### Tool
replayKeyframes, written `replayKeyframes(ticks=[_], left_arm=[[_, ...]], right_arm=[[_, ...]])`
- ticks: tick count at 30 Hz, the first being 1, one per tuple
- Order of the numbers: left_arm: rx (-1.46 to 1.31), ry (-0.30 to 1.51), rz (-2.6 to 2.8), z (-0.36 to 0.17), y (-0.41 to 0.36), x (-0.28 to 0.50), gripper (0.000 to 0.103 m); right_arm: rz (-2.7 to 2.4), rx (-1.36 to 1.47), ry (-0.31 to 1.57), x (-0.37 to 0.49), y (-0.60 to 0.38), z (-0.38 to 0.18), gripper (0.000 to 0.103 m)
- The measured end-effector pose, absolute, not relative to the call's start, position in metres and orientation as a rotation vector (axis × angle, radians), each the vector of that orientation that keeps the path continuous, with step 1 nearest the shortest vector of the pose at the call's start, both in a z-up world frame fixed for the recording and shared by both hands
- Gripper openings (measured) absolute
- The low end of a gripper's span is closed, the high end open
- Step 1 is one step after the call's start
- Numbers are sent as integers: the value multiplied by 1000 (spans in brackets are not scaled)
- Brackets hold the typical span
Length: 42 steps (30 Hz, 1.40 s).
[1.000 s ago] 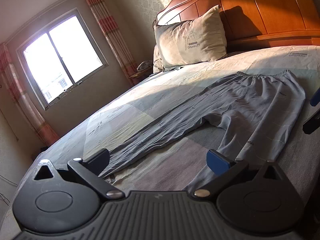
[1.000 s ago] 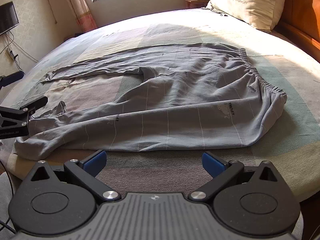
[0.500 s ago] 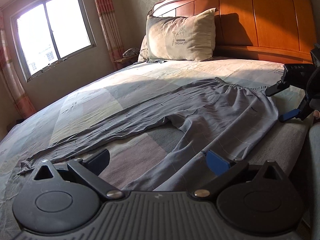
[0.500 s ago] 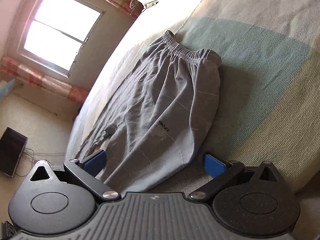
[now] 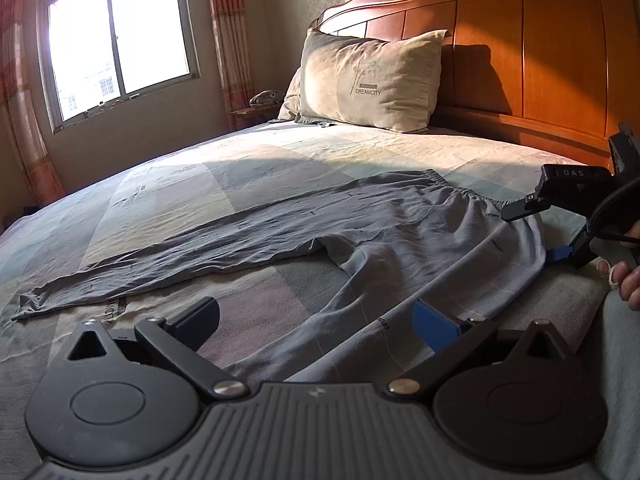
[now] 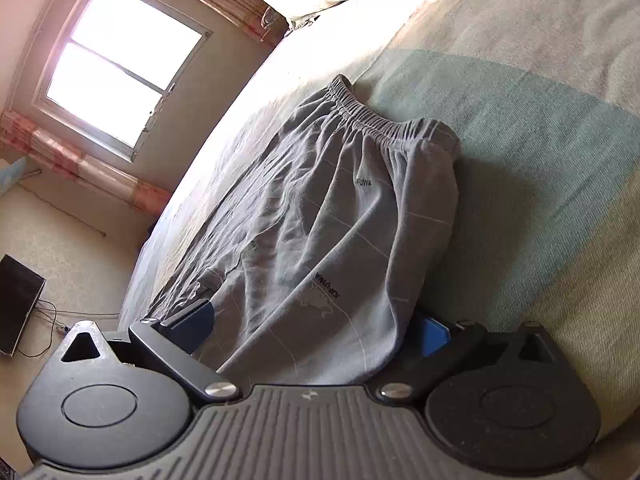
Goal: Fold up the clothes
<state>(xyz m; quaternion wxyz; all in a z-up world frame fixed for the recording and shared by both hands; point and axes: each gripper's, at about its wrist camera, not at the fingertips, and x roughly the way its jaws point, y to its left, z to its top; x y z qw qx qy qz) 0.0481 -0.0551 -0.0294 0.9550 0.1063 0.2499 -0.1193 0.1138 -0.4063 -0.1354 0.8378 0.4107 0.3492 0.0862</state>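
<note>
I see the grey trousers (image 5: 400, 232) spread flat on the bed (image 5: 240, 168), waistband toward the headboard (image 5: 520, 60). My left tongs (image 5: 316, 320) hang apart over one leg. My right tongs (image 6: 316, 326) straddle the hip edge, apart.

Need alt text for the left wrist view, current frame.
Grey trousers lie flat on a bed, legs spread, waistband towards the wooden headboard. The open left gripper hovers over the near leg; the right gripper, open, reaches the waistband corner. A pillow leans behind.
</note>
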Motion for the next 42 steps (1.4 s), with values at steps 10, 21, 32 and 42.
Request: replayKeyframes(ticks=[10,21,32,42], left_arm=[[120,521,-192,-32,-31,46,102],[143,485,-232,-27,-37,37,102],[189,524,-243,-30,-44,42,102],[246,551,-291,-37,-59,43,102]], right_arm=[[188,806,718,110,-399,-137,95],[71,917,800,98,-431,-153,1],[68,862,833,74,-467,-140,5],[5,652,765,82,-455,-114,54]])
